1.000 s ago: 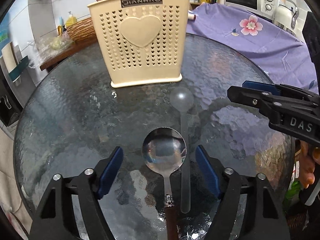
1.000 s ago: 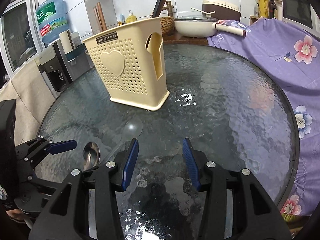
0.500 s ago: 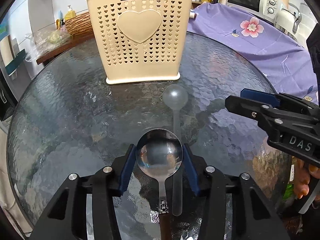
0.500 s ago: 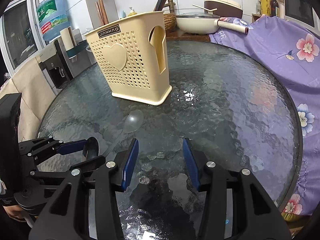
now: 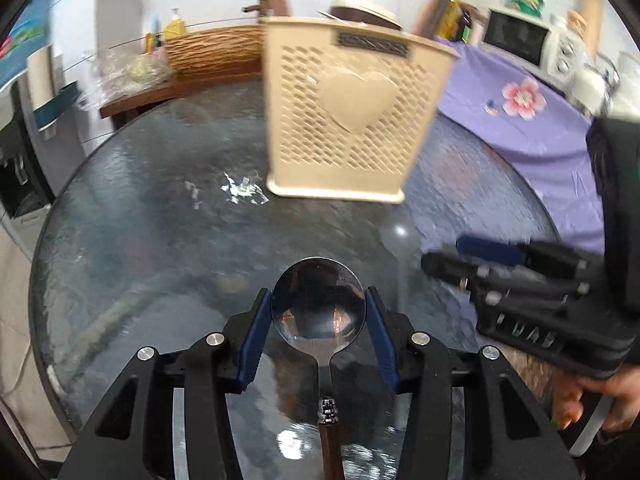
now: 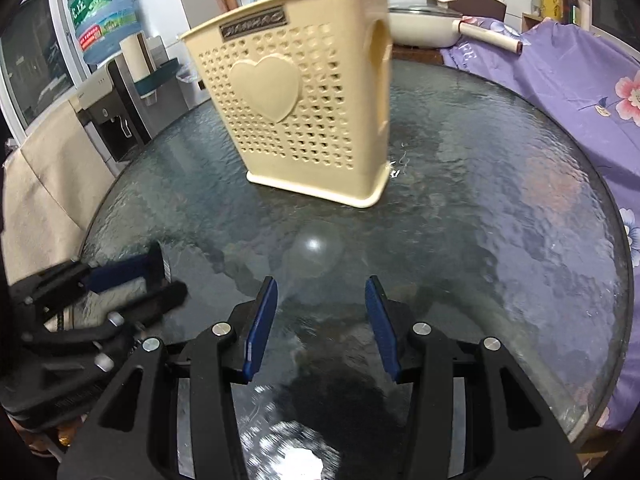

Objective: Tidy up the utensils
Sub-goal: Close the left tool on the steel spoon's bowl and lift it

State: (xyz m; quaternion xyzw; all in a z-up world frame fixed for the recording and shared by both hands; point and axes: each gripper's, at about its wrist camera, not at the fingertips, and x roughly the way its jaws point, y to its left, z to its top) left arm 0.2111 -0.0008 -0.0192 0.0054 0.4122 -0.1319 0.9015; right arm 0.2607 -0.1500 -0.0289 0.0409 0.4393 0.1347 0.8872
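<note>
My left gripper is shut on a metal spoon with a dark handle and holds it lifted above the round glass table. The cream perforated utensil holder with a heart stands upright at the far middle of the table; it also shows in the right wrist view. My right gripper is open and empty, just behind a clear plastic spoon lying on the glass. The right gripper shows at the right of the left wrist view. The left gripper shows at the left of the right wrist view.
A purple floral cloth covers the furniture to the right of the table. A microwave and a wicker basket stand behind. A water dispenser stands at the left. A white pan sits behind the holder.
My left gripper has lifted the metal spoon off the glass and swung left. My right gripper has moved forward toward the clear spoon and the holder.
</note>
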